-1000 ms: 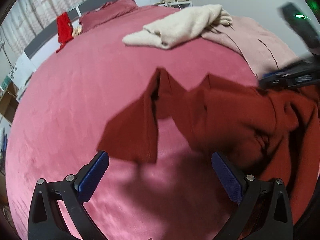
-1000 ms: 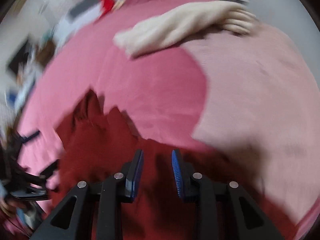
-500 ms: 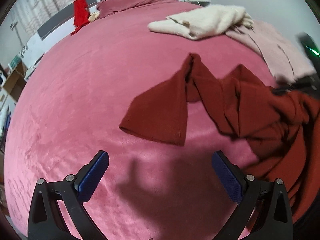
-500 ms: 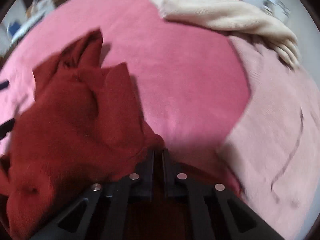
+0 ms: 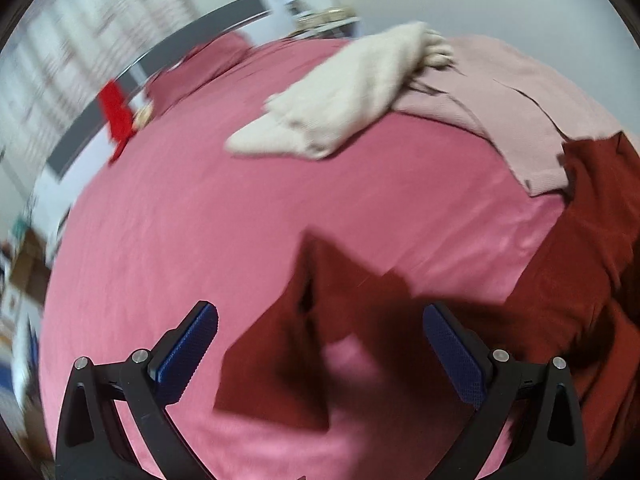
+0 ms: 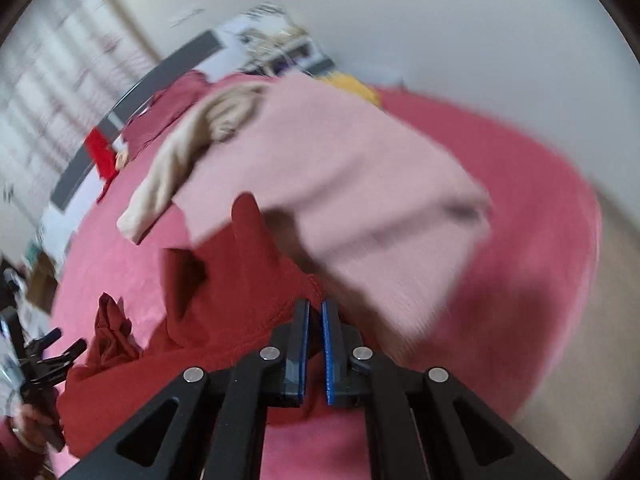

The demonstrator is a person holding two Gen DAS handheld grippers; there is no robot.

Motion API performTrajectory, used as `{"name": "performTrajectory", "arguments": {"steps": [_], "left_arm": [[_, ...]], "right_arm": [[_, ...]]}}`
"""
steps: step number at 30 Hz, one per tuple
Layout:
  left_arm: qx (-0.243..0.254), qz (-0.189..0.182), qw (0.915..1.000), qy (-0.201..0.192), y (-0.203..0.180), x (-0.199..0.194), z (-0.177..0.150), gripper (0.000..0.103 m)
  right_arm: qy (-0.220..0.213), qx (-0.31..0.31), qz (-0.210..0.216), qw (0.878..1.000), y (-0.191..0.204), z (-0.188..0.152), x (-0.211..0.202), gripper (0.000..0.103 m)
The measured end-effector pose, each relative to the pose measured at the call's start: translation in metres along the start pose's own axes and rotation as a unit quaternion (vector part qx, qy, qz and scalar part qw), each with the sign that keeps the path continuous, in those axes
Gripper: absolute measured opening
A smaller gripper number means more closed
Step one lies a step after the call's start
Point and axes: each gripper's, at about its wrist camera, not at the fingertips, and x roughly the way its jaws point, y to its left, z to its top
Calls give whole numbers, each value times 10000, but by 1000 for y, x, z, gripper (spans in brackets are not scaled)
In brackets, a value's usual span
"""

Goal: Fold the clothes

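The red garment (image 5: 568, 280) lay crumpled on my pink bedspread (image 5: 200, 240), one flat end stretched out between the wide-apart fingers of my left gripper (image 5: 320, 356). My right gripper (image 6: 315, 344) had pinched the garment's hemmed edge, its fingers nearly closed. Only the right view showed that grip, plus something yellow behind the pale pink garment (image 6: 340, 184). The left view showed the cream sweater (image 5: 340, 92) more plainly.

where the clothes are lying

on the bed (image 5: 200, 220), the sweater (image 5: 336, 92) is lying far back, overlapping the cardigan (image 5: 504, 100) at its right. the garment (image 5: 580, 280) is lying nearer, reaching onto the cardigan's near edge.
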Motion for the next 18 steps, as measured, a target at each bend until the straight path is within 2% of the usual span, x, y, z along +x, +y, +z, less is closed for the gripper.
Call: {"name": "performTrajectory", "arguments": {"steps": [3,6,8,11,14,17,18], "left_arm": [[401,-104,9991,-106,-25,5,24,103],[637,-680,9954,-220,-50,6,53,103],[819,-1275,9883,-162,-68,9,68,103],[1156,-2307,9660,183,-97,23,82,103],[1648,-3054,9357,632,-124,44,87,103],[2147,-3301,9136,1012,-142,67,85,103],[2100,-3396,9106,1063,-141,71,84,103]], "right_arm": [[-26,427,272,9987,-17,-14,-4,5],[-109,526,359,9979,-14,-19,-1,5],[-102,492,404,9979,-13,-21,0,6],[-88,506,493,9975,-12,-26,3,6],[-85,647,622,9959,-16,-29,8,6],[-70,731,739,9946,-21,-29,9,6],[-68,735,770,9943,-22,-29,8,6]]}}
